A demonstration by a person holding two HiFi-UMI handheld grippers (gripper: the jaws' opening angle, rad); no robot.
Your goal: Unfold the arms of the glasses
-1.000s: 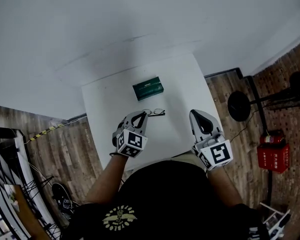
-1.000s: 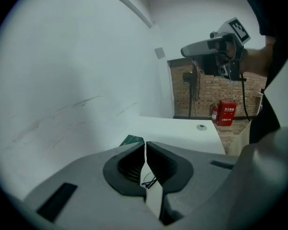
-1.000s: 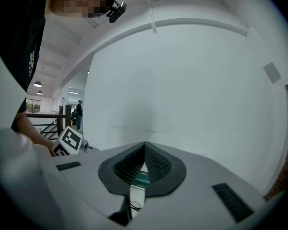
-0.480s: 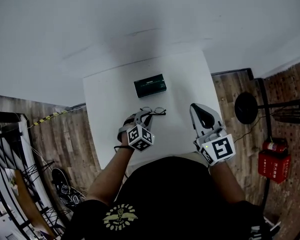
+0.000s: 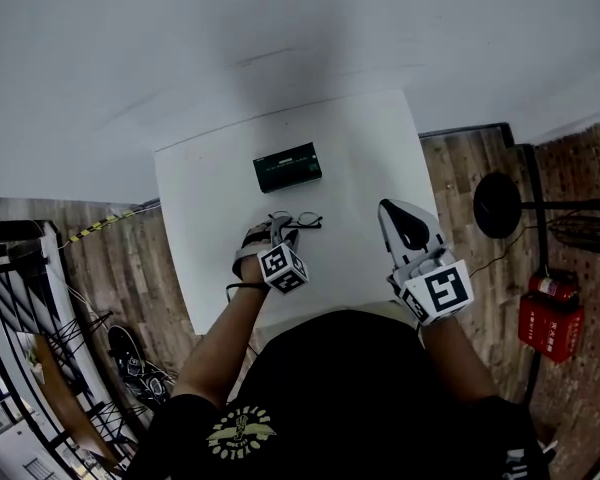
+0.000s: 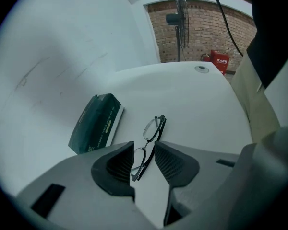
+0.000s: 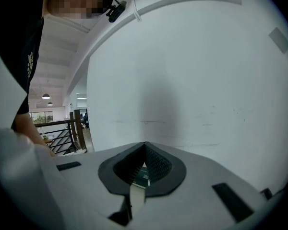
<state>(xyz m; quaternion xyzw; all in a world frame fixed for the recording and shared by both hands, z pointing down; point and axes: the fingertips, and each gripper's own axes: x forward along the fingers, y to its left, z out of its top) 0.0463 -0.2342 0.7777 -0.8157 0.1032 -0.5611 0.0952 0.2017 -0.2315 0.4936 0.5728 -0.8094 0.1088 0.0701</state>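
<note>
Left gripper view: glasses [image 6: 154,127] between gripper's [image 6: 144,151] opening jaws.

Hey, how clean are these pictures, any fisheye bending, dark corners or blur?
Head view: sharp and evenly lit, though the table edges look slightly bent. Left gripper view: strong fisheye, black corners, glasses in focus. Right gripper view: same black corners, a soft grey shadow on the wall.

One pair of glasses [image 6: 146,146] shows between the left gripper's [image 6: 144,159] jaws, which have just been opening. One green box [image 6: 97,122] lies beyond those jaws, to their left. One table [image 6: 197,104]. Two grippers, counting the closed right gripper [image 7: 144,164]. One fan [image 6: 175,18] and one red case [image 6: 220,60] stand far beyond the left jaws.
</note>
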